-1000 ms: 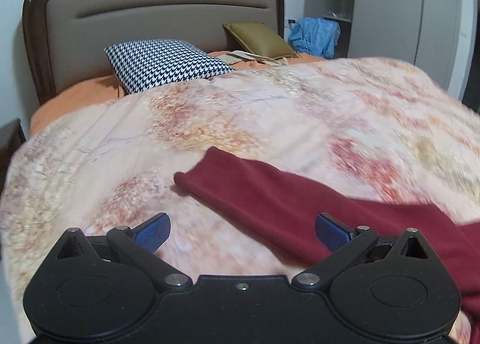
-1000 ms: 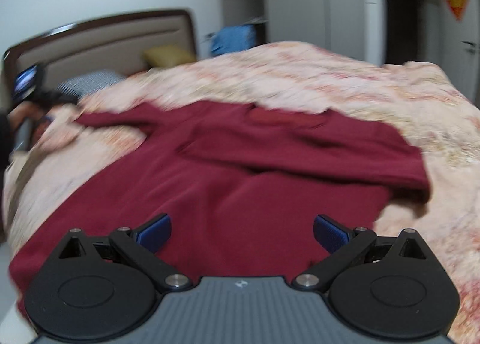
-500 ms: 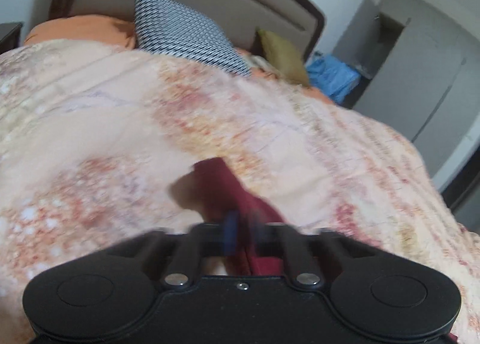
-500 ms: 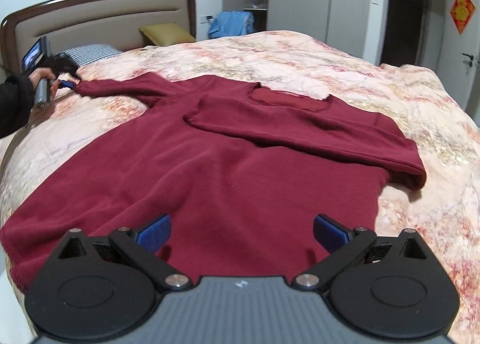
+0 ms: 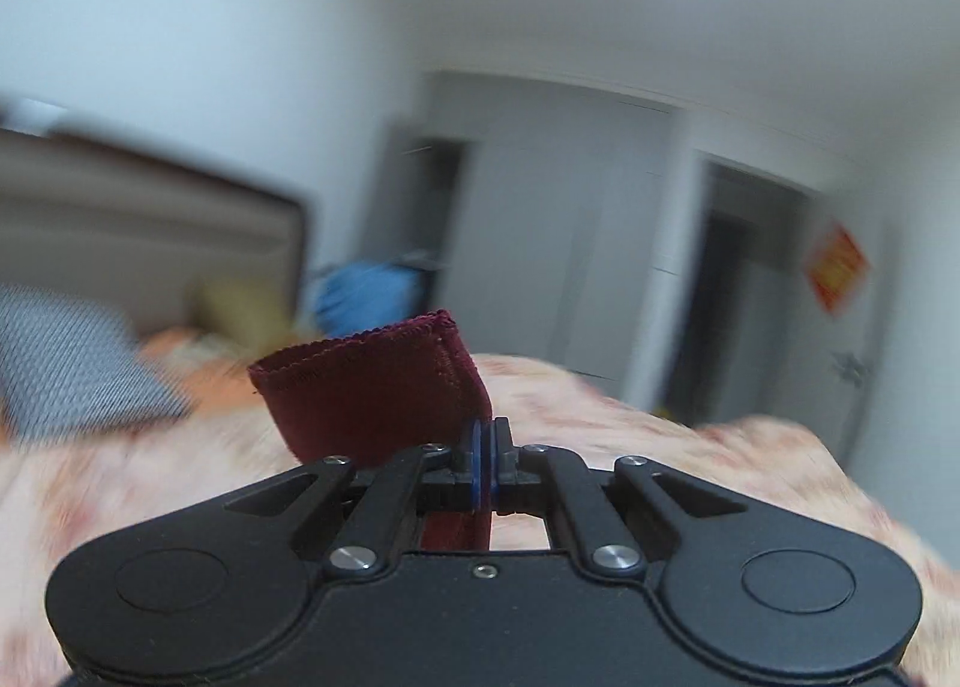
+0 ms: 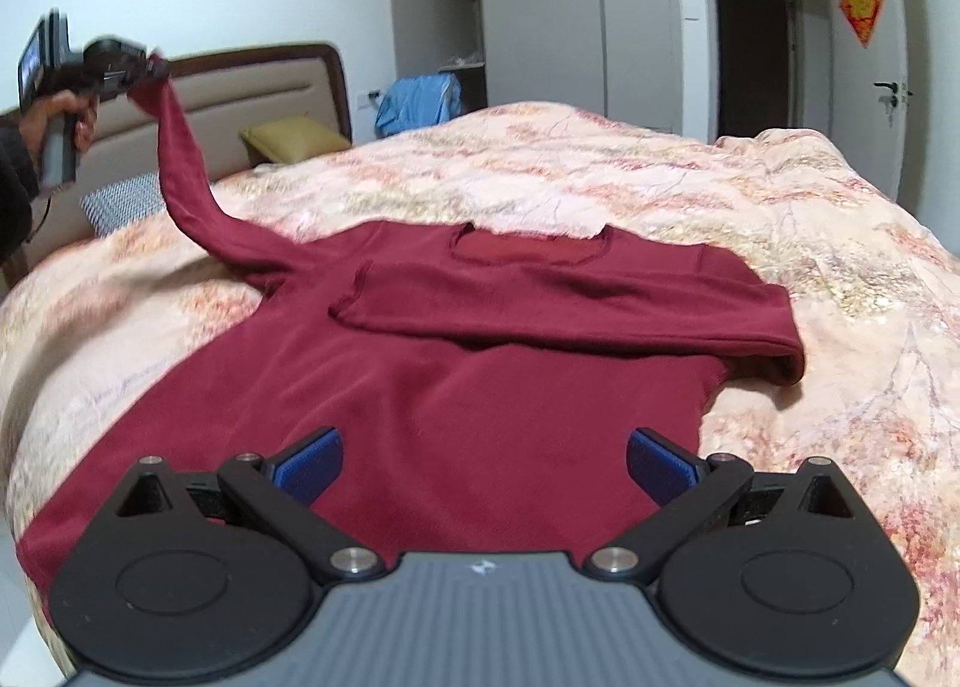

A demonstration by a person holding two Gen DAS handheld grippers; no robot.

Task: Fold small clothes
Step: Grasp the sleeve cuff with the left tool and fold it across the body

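Observation:
A dark red sweater [image 6: 456, 387] lies spread on the bed, its right sleeve folded across the chest. Its left sleeve [image 6: 180, 159] rises off the quilt, stretched up to my left gripper [image 6: 147, 69], held in a hand at the upper left of the right wrist view. In the left wrist view that gripper [image 5: 485, 462] is shut on the sleeve's cuff [image 5: 366, 387], which stands up in front of the blue pads. My right gripper [image 6: 483, 468] is open over the sweater's lower hem, with nothing between its fingers.
The floral quilt [image 6: 690, 189] covers the whole bed. A checked pillow [image 6: 123, 201] and an olive cushion [image 6: 294, 138] lie by the headboard [image 6: 258, 87]. A blue garment [image 6: 417, 99] hangs near the open wardrobe; a door [image 6: 888, 87] stands at right.
My left gripper went from open over the sleeve end to shut on the cuff, then lifted it high off the quilt. The right gripper stayed open and barely shifted.

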